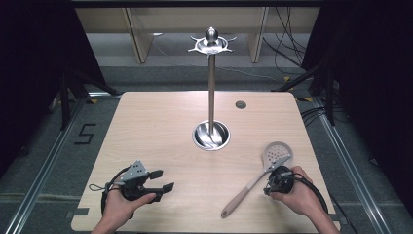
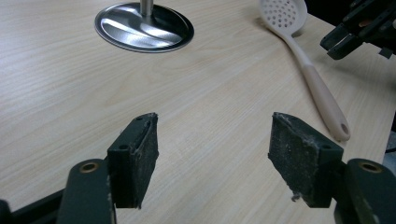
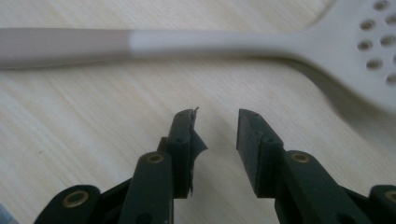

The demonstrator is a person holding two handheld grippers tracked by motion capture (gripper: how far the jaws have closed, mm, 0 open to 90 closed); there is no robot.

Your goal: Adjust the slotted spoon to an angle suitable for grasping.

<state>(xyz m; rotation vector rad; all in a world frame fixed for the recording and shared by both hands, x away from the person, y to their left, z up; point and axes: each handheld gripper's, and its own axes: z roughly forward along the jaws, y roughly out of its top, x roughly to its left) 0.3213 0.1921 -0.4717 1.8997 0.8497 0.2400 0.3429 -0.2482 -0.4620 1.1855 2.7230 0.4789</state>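
A skimmer lies flat on the wooden table at the right, its white perforated head (image 1: 276,152) farther from me and its beige handle (image 1: 241,197) running toward the near edge. My right gripper (image 1: 271,185) sits just to the right of the handle; in the right gripper view its jaws (image 3: 215,116) stand partly apart over bare wood, with the skimmer (image 3: 210,43) lying crosswise just beyond the tips. At the near left my left gripper (image 1: 163,180) is held wide open and grips nothing (image 2: 212,126). From there the skimmer (image 2: 317,88) lies off to the right.
A steel utensil stand rises from a round base (image 1: 223,141) at the table's middle, its pole (image 1: 211,87) ending in a ring of hooks (image 1: 210,45). A small grey disc (image 1: 240,104) lies at the far right. The base (image 2: 121,35) shows ahead of the left gripper.
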